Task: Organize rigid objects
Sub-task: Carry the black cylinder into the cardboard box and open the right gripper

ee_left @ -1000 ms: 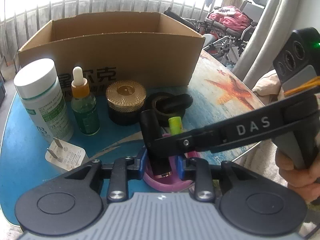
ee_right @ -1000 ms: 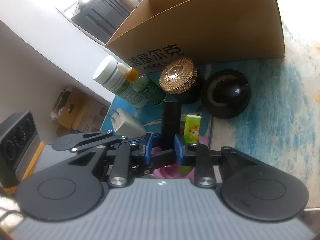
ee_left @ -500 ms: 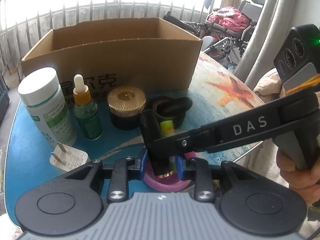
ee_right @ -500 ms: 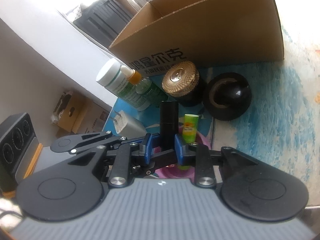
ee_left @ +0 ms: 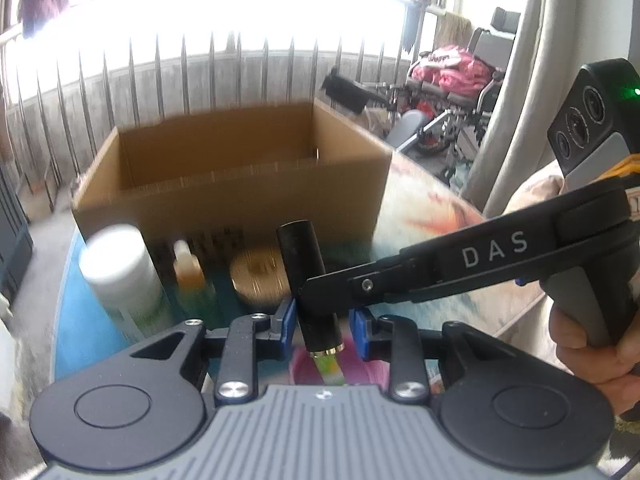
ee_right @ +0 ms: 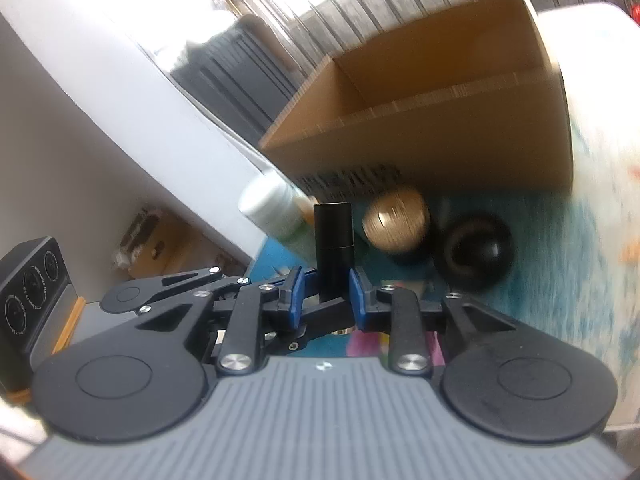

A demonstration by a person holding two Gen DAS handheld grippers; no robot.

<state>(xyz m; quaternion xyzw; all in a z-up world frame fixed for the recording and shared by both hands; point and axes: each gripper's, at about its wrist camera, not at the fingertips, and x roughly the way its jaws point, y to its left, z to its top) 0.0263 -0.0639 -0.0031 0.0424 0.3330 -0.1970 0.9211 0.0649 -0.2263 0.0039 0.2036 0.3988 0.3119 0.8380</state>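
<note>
Two hand-held grippers are seen at one black cylindrical tube (ee_left: 310,280), which is raised above the counter (ee_left: 80,320) and tilted slightly. In the left wrist view the right hand-held gripper (ee_left: 308,292) reaches in from the right, its finger closed against the tube's middle, and the white letters "DAS" are read on its arm. The left hand-held gripper (ee_left: 322,326) is spread apart – its blue pads (ee_left: 286,320) stand on either side of the tube's lower end without touching it. A gold ring is seen at the tube's bottom, and just below it a blurred green-yellow stick (ee_left: 330,366) over a pink dish (ee_left: 360,368).

In the right wrist view the tube (ee_right: 334,248) is seen upright between the blue pads (ee_right: 294,300) of the right hand-held gripper (ee_right: 326,300), and the left hand-held gripper (ee_right: 180,284) enters from the left.

Behind the tube an open cardboard box (ee_left: 240,184) is set on the counter; dark printing on its front wall is too blurred to be read. In front of the box are lined up a white-capped bottle (ee_left: 120,268) (its green label is smeared by motion), a dropper bottle (ee_left: 190,280) and a gold-lidded jar (ee_left: 260,276). A black round object (ee_right: 476,256) is seen beside the jar (ee_right: 396,220) in the right wrist view.
</note>
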